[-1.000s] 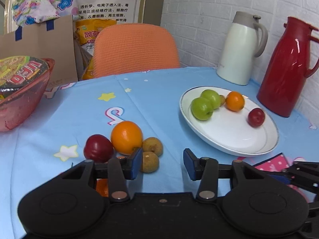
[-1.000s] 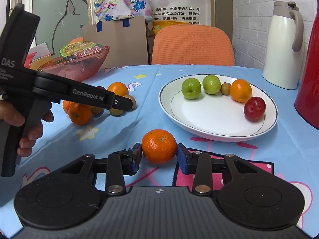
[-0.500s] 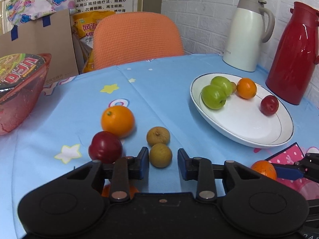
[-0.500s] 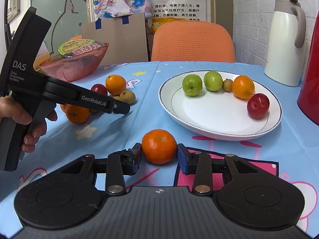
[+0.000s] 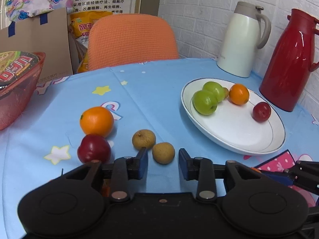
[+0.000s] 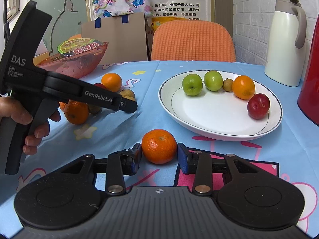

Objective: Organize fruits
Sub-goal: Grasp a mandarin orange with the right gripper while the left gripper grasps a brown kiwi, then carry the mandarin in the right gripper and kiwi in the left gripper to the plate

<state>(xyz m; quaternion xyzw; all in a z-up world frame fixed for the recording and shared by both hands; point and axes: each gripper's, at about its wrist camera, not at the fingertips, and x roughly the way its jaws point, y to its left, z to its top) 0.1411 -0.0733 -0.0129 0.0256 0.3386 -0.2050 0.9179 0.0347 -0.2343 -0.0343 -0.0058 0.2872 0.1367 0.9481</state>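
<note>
One mandarin (image 6: 159, 146) is clamped between the right gripper (image 6: 159, 155) fingers, on the table (image 6: 123, 137). One longan (image 5: 163, 152) is straddled by the left gripper (image 5: 163, 164) fingers, apart, untouched. Five fruits are counted on the plate (image 6: 219, 127): two green, one orange, one red, one longan.

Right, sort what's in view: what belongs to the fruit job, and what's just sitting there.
Job:
white plate with fruit on it
mandarin gripped by the right hand-held gripper
brown longan between the fingers of the open left hand-held gripper
loose orange
red plum

Lying about:
white jug
red jug
noodle bowl
orange chair
</note>
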